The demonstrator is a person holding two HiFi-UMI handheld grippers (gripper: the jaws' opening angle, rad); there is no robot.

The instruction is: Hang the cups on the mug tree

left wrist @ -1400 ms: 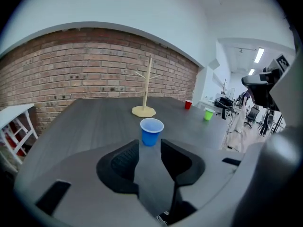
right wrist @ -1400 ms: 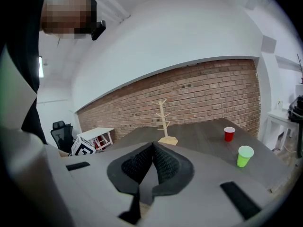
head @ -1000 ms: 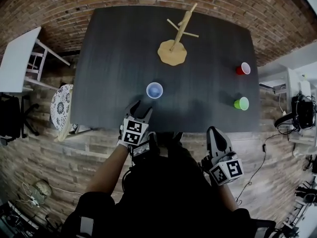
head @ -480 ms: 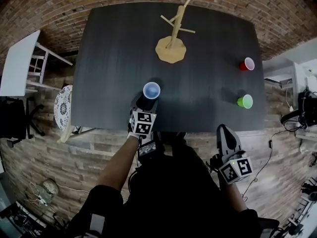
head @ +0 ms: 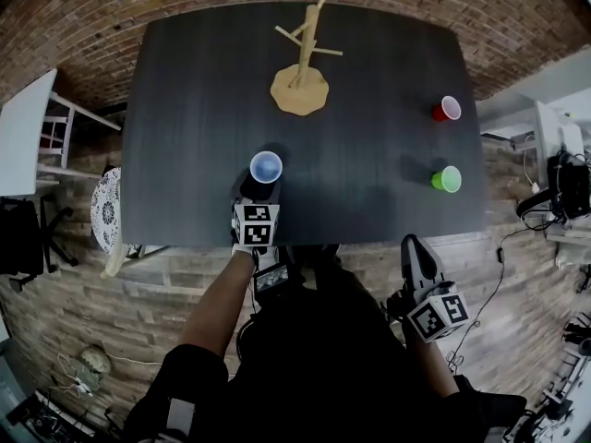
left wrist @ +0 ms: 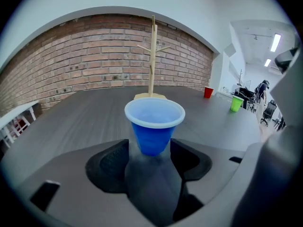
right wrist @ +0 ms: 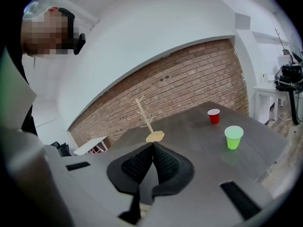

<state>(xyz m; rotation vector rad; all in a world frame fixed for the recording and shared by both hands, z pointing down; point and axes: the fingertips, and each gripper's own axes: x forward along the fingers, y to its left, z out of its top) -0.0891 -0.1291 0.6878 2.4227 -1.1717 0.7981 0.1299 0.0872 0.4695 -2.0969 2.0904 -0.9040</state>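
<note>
Blue cup (left wrist: pixel 154 126) stands upright on the counter (head: pixel 185 137), seven o'clock from the mug tree (head: pixel 300 67), between the fingers of the left gripper (head: pixel 258 192), which have just been opening and don't touch it — centre, then squeeze gently. Right gripper (right wrist: pixel 152 148) fingers: closed, empty.

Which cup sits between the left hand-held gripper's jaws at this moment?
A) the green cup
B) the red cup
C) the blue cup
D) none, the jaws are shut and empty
C: in the left gripper view the blue cup stands upright between the jaws of the left hand-held gripper, which have just been opening and do not press on it; the red cup and green cup stand far off to the right.
</note>
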